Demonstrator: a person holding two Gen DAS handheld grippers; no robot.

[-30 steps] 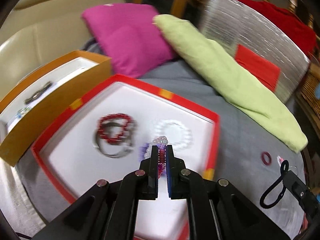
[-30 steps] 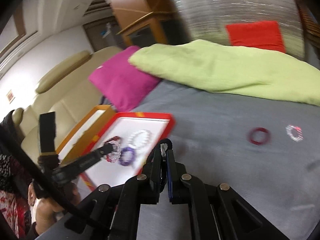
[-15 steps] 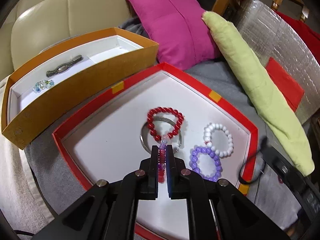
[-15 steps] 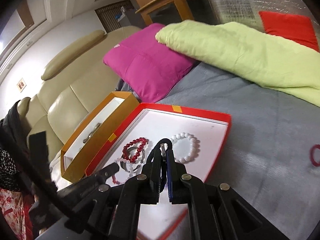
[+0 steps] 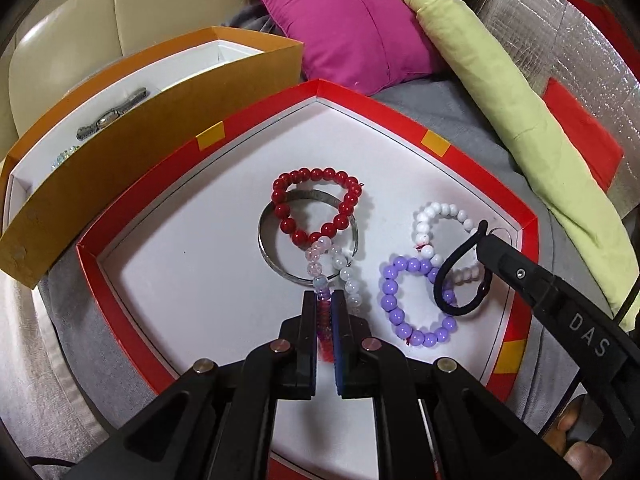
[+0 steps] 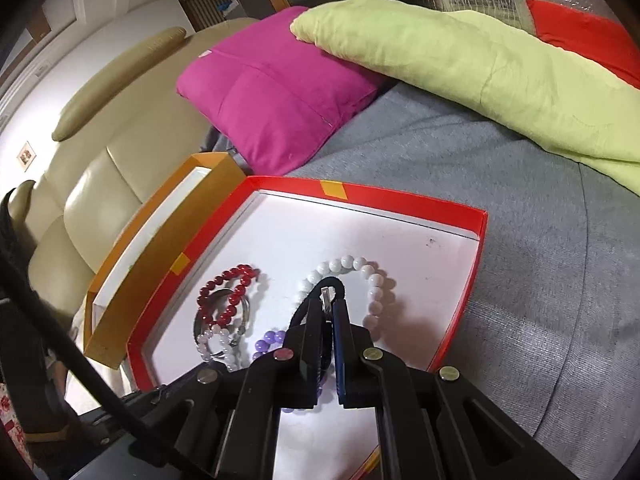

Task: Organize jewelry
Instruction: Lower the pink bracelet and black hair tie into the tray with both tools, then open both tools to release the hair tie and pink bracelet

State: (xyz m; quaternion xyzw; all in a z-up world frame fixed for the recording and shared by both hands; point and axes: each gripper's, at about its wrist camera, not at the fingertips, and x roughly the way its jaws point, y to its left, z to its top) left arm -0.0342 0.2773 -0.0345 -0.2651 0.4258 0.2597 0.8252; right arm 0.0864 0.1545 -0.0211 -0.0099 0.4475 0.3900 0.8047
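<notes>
A red-rimmed white tray (image 5: pixel 400 112) holds a red bead bracelet (image 5: pixel 316 204) lying over a silver bangle (image 5: pixel 266 240), a white bead bracelet (image 5: pixel 440 216) and a purple bead bracelet (image 5: pixel 400 312). My left gripper (image 5: pixel 326 300) is shut on a clear-and-pink bead bracelet (image 5: pixel 340 268), low over the tray with its free end on the bangle. My right gripper (image 6: pixel 330 306) is shut on a black hair-tie loop (image 5: pixel 460 280) and holds it over the white and purple bracelets (image 6: pixel 360 276).
An orange box (image 5: pixel 168 108) left of the tray holds a metal clasp (image 5: pixel 112 114) and a small clear bead piece. A magenta cushion (image 5: pixel 344 20) and a green pillow (image 5: pixel 520 120) lie behind the tray on the grey cover (image 6: pixel 540 280). A beige sofa (image 6: pixel 100 140) stands at the left.
Both grippers have moved in over the tray and lower. The right gripper carried the black loop from the grey cover to above the white and purple bracelets.
</notes>
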